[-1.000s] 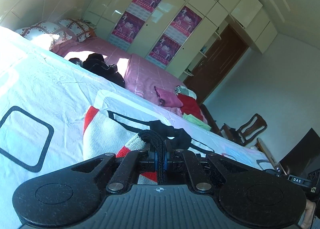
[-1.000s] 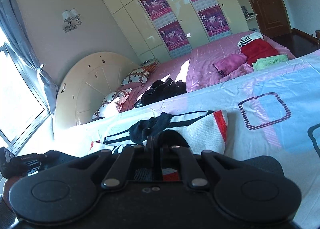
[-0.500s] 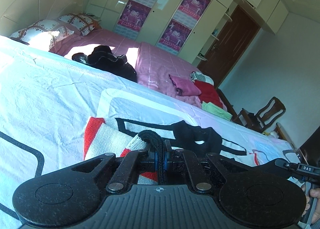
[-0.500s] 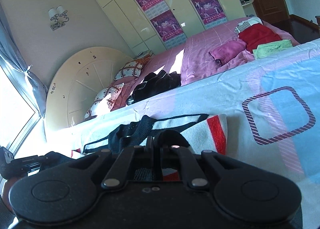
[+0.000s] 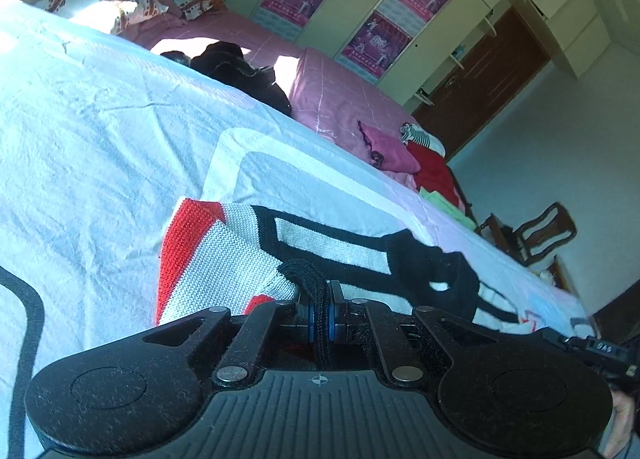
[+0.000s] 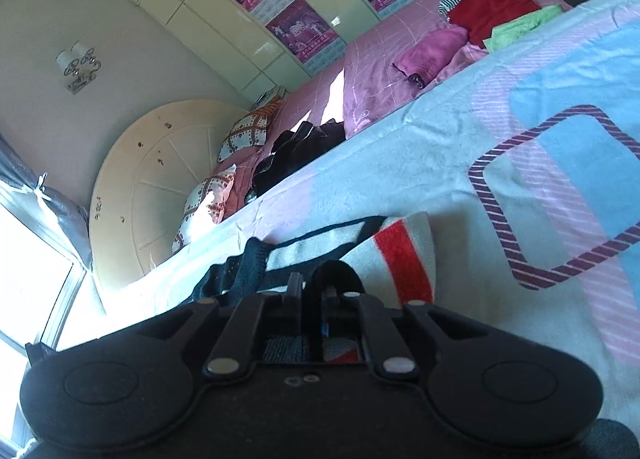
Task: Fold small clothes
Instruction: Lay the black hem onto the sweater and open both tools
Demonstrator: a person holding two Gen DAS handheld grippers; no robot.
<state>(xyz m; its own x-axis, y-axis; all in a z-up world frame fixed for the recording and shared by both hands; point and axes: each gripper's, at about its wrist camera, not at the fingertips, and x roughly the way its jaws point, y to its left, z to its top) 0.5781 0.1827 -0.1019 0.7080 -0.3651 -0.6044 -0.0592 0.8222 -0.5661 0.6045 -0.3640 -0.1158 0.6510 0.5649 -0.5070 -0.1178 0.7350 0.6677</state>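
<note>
A small knitted sweater (image 5: 240,255), white with red and black stripes, lies on the pale patterned bedsheet (image 5: 100,139). My left gripper (image 5: 319,311) is shut on its black ribbed hem, which bunches between the jaws. In the right wrist view the same sweater (image 6: 404,255) lies just ahead, and my right gripper (image 6: 314,291) is shut on another part of the black hem. Both grippers sit low over the sheet (image 6: 520,187). The right gripper's body shows at the lower right of the left wrist view (image 5: 592,347).
A black garment heap (image 5: 240,71) lies beyond the sheet on the pink bedspread (image 5: 340,99). Pink, red and green folded clothes (image 6: 480,19) lie farther along. Pillows (image 5: 120,7), a headboard (image 6: 152,179), wardrobes, a door and a wooden chair (image 5: 536,235) stand around.
Both grippers have tilted and moved forward over the bed, keeping hold of the hem. The sweater now lies flatter and closer under them.
</note>
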